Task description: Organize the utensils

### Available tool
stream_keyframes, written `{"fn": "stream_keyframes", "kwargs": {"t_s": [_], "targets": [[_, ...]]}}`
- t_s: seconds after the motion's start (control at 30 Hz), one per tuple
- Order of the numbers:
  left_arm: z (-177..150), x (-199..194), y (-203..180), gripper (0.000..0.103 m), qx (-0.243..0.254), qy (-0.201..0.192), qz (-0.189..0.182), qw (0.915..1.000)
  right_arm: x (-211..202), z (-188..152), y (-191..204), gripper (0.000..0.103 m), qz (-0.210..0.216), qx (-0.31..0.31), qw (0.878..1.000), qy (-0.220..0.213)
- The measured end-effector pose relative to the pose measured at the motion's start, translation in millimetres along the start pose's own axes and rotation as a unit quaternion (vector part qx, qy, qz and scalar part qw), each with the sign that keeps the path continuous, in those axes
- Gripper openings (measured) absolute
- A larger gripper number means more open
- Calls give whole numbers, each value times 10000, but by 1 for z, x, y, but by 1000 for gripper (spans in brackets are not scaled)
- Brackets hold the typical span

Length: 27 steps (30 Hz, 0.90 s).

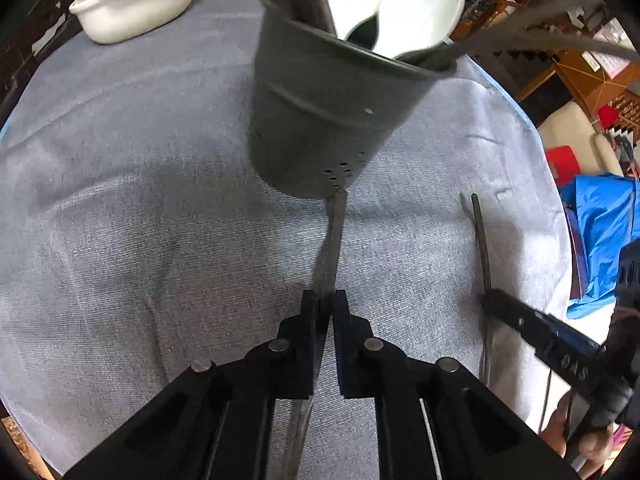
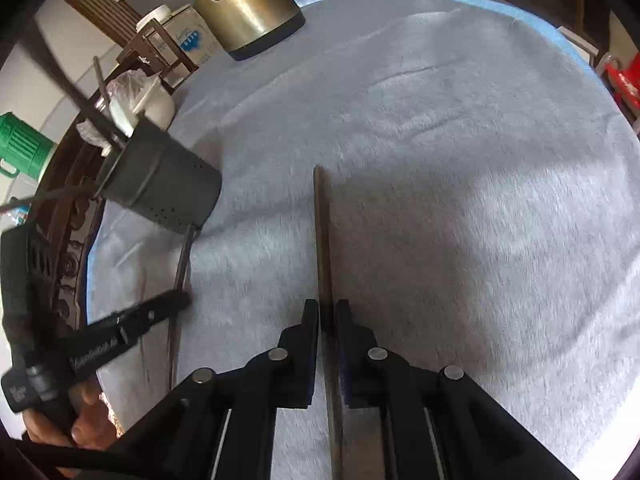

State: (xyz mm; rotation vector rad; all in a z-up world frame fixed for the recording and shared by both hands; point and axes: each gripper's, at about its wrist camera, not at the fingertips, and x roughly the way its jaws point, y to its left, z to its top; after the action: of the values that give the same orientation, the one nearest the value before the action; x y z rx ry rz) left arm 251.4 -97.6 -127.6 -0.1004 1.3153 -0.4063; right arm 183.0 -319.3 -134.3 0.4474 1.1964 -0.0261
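Note:
A dark grey perforated utensil holder [image 1: 320,120] stands on the grey cloth and holds white spoons [image 1: 416,16] and dark handles. It also shows in the right wrist view [image 2: 160,184]. My left gripper [image 1: 329,304] is shut on a thin metal utensil [image 1: 335,240] whose far end reaches the holder's base. My right gripper [image 2: 327,312] is shut on another metal utensil [image 2: 321,232], held edge-on and pointing forward over the cloth. In the left wrist view the right gripper [image 1: 490,300] and its utensil [image 1: 480,236] show at the right. The left gripper [image 2: 176,300] shows at the left of the right wrist view.
A white tub [image 1: 132,4] sits at the table's far left. A brass-coloured kettle [image 2: 244,4] stands at the far side of the cloth [image 2: 460,140]. A white jar [image 2: 156,100] and a green bin [image 2: 24,148] lie beyond the holder. Blue plastic [image 1: 600,236] lies off the right edge.

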Motion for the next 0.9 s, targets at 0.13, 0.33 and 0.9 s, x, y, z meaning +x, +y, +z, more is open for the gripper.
{"fn": "stream_keyframes", "kwargs": {"t_s": [0.13, 0.33, 0.9], "targets": [[2, -4, 6, 10, 64, -38, -4, 10000, 9, 18, 7, 12, -167, -61, 9998, 90], [20, 7, -6, 12, 84, -70, -26, 9999, 22, 36, 19, 12, -480, -166, 9986, 158], [2, -58, -4, 6, 256, -1288, -54, 9913, -26, 16, 33, 7, 143, -407, 9964, -728]]}}
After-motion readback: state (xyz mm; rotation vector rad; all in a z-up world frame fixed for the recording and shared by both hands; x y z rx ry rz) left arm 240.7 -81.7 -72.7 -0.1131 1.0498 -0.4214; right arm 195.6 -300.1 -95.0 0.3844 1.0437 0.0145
